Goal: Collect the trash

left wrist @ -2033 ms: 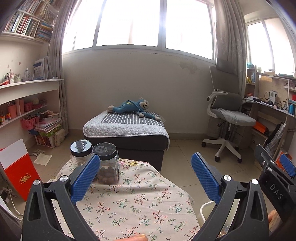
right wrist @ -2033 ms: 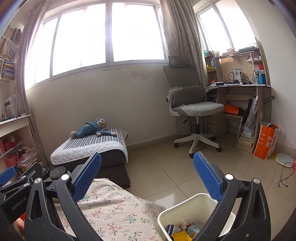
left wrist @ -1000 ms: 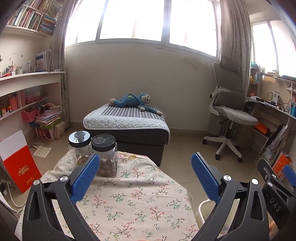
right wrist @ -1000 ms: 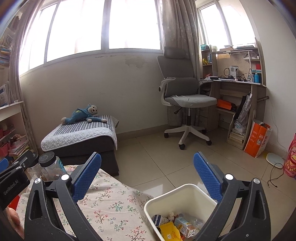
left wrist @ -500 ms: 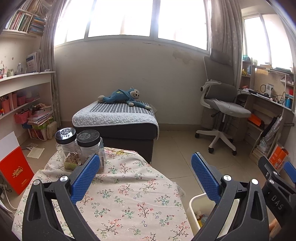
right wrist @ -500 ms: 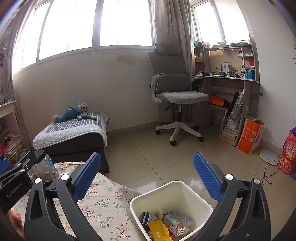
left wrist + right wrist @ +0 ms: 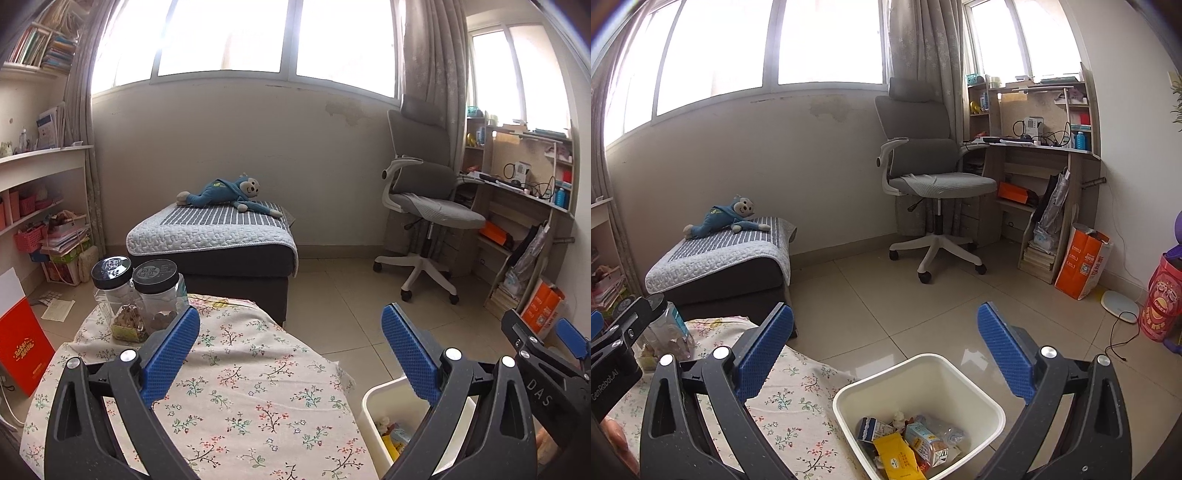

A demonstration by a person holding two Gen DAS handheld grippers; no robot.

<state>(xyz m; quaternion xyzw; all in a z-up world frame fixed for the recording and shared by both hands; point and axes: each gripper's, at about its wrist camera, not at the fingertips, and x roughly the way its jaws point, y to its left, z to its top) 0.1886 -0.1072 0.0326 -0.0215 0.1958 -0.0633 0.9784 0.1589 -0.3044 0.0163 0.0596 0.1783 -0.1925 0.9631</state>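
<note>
A white trash bin (image 7: pixel 982 397) stands on the floor beside the table, with several wrappers and cartons (image 7: pixel 905 443) inside. In the left wrist view the bin (image 7: pixel 373 402) shows at the lower right, partly behind a finger. My right gripper (image 7: pixel 885 341) hangs open above the bin with nothing between its blue pads. Over the table with the floral cloth (image 7: pixel 236 387), my left gripper (image 7: pixel 290 343) is open and empty too. No loose trash shows on the cloth.
Two jars with black lids (image 7: pixel 142 295) stand at the table's far left corner. Beyond are a low bed with a blue plush toy (image 7: pixel 225 192), a grey office chair (image 7: pixel 934 192), a desk (image 7: pixel 1041 155), an orange bag (image 7: pixel 1082 266) and a red box (image 7: pixel 22 347) on the floor.
Both grippers have pulled back and risen, so more of the table and the bin's inside has come into view. Both stay open and empty.
</note>
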